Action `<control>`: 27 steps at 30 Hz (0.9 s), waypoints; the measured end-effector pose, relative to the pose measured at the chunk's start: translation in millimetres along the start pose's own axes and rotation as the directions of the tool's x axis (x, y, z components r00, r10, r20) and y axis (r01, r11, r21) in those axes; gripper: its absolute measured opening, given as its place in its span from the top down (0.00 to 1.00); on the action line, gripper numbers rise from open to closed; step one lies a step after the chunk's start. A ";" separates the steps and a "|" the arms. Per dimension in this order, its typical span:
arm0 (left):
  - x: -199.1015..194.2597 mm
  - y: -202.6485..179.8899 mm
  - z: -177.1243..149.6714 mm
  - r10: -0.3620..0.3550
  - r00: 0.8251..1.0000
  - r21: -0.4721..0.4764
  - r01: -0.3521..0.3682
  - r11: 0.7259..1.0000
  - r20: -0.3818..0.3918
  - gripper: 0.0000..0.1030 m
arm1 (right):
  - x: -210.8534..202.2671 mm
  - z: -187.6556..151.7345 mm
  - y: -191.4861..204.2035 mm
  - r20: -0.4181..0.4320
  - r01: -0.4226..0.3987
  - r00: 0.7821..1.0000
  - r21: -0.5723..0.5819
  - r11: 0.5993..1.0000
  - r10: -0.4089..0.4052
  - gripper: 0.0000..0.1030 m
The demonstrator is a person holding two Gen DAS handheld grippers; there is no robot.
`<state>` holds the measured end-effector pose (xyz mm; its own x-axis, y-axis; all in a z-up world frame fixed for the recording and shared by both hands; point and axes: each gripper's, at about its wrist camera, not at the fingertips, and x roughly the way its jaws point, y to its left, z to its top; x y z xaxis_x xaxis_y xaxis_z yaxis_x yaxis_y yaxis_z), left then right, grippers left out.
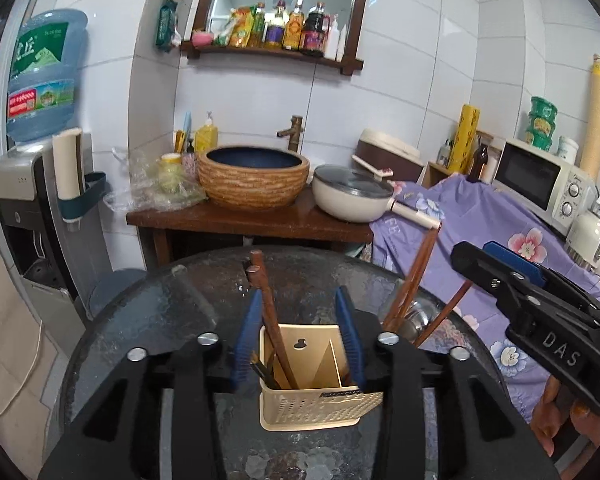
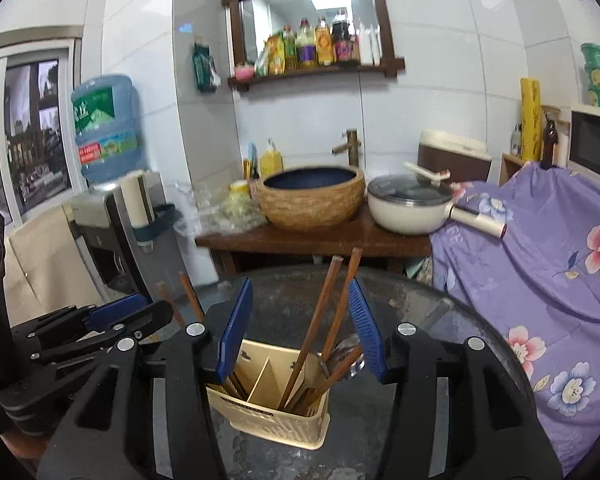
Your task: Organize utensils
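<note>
A beige plastic utensil holder [image 1: 320, 400] stands on the round dark glass table [image 1: 140, 320]; it also shows in the right wrist view [image 2: 276, 420]. Brown wooden chopsticks [image 1: 268, 312] stand in its left compartment, between the blue pads of my left gripper [image 1: 302, 312], which is open and not touching them. More chopsticks [image 2: 328, 320] and metal spoons [image 2: 340, 354] stand in the right compartment, between the blue pads of my right gripper [image 2: 302, 300], also open. The right gripper also shows from the left wrist view [image 1: 512, 276].
Behind the table a wooden stand [image 1: 252, 220] carries a woven basin [image 1: 254, 178] and a white lidded pan [image 1: 352, 194]. A purple floral cloth [image 1: 480, 240] covers the counter at right, with a microwave [image 1: 540, 180]. A water dispenser [image 1: 40, 160] stands at left.
</note>
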<state>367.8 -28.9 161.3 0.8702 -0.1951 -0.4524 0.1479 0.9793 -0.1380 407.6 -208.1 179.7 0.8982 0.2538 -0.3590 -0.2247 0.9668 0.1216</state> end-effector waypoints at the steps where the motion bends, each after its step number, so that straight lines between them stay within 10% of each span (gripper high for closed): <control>1: -7.2 0.0 -0.6 0.004 1.000 0.011 -0.005 1.000 0.018 0.55 | -8.9 -0.5 -0.6 0.015 -0.007 1.000 0.002 1.000 0.007 0.51; 6: -72.7 5.2 -37.8 0.044 0.982 0.043 -0.053 0.998 0.182 0.07 | -72.3 -32.2 -2.2 0.117 -0.001 0.993 0.043 0.999 -0.005 0.16; 19: -198.5 -6.5 -211.4 0.108 0.936 0.083 -0.143 0.986 0.334 0.06 | -216.7 -224.5 56.2 0.220 0.074 0.974 -0.091 0.993 -0.053 0.05; 27: -216.0 -8.5 -287.6 0.112 0.981 0.062 -0.123 0.990 0.161 0.06 | -274.0 -295.3 67.3 0.170 0.095 0.981 -0.034 0.995 -0.088 0.05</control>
<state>43.4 -10.3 6.8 0.9454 -0.0732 -0.3175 0.0684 0.9973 -0.0263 34.8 -204.2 13.0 0.9657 0.1589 -0.2053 -0.1507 0.9870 0.0550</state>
